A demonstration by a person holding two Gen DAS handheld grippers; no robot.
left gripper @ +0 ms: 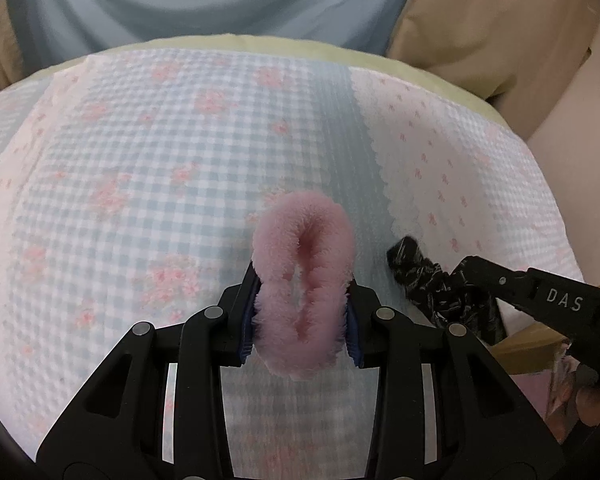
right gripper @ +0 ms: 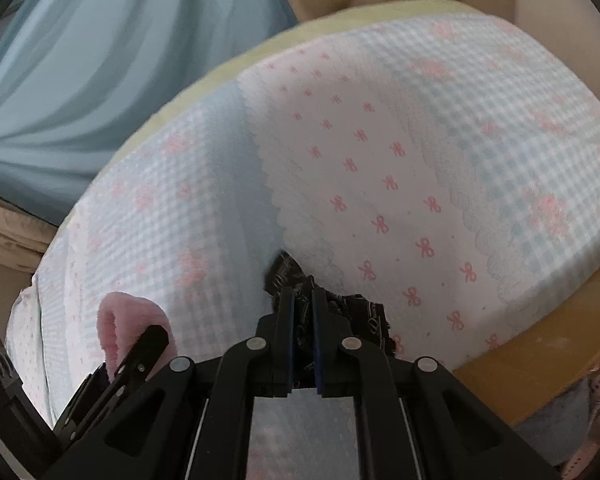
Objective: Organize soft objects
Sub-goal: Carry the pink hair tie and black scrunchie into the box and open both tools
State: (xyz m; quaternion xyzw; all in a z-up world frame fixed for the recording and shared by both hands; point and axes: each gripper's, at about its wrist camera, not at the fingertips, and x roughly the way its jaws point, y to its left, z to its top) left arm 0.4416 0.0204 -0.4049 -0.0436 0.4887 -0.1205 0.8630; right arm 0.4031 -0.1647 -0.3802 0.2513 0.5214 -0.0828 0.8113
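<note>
Closest to the left camera, the left gripper [left gripper: 302, 320] has its fingers clamped on a pink scrunchie [left gripper: 304, 292], squeezing the fluffy ring into a tall oval whose long axis runs straight away from the gripper, so most of it sticks out past the fingertips. It looks lifted clear of the quilt [left gripper: 140, 184], though the fuzz makes it hard to tell for sure. Just off to its right, the right gripper [right gripper: 303, 320] is pinched nearly all the way closed on a black scrunchie [right gripper: 284, 274], a thin crinkly one with a pale print; some of it pokes out ahead of the fingers and some bunches off to the right. So both hands are loaded, and neither scrunchie is loose on the bed. The two grippers sit near each other but not touching, the pink one to the left of the black one. Past them the checked, flowery quilt runs out to a yellowish edge, with blue fabric and tan bedding beyond. The bit that probably matters for the coming move: a brown cardboard box [right gripper: 540, 356] lies at the quilt's edge, to the right of the right gripper, so the right hand is the nearer one if that's where these go. What's in the box can't really be made out.
</note>
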